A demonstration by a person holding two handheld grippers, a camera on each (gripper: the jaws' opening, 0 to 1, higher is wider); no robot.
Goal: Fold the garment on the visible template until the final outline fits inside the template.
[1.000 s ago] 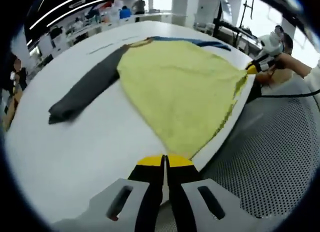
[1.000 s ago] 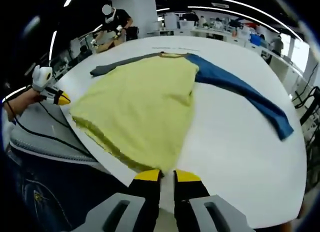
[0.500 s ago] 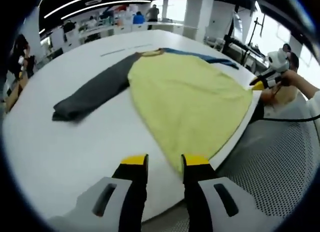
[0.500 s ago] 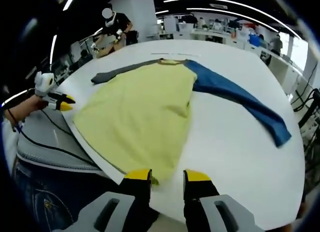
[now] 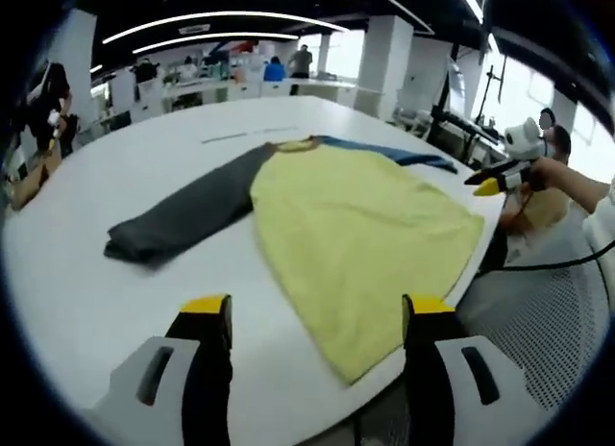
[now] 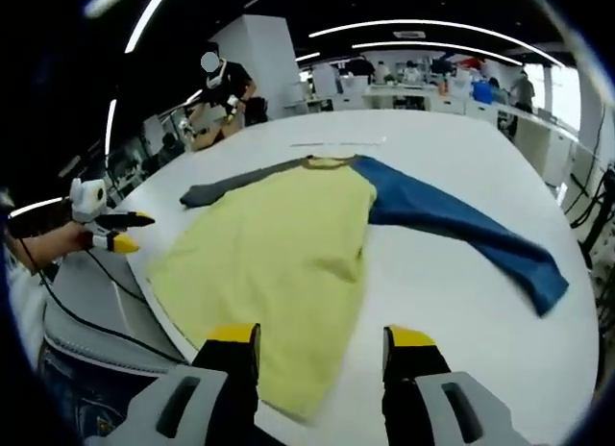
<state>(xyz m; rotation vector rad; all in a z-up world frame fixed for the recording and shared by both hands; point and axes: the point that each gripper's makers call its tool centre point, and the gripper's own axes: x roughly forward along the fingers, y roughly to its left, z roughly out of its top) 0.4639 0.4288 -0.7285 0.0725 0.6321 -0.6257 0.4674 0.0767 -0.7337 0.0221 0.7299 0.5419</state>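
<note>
The yellow shirt (image 5: 360, 230) lies flat on the white table (image 5: 86, 292), grey sleeve (image 5: 183, 215) at nine o'clock. Left gripper (image 5: 317, 316) and right gripper (image 6: 322, 345) hover spread, holding nothing

The shirt (image 6: 279, 263) lies flat on the table (image 6: 461, 302), its hem at the near edge, its collar (image 6: 329, 161) farthest away. One sleeve (image 6: 461, 230) stretches right, the other sleeve (image 5: 183, 215) left.
</note>
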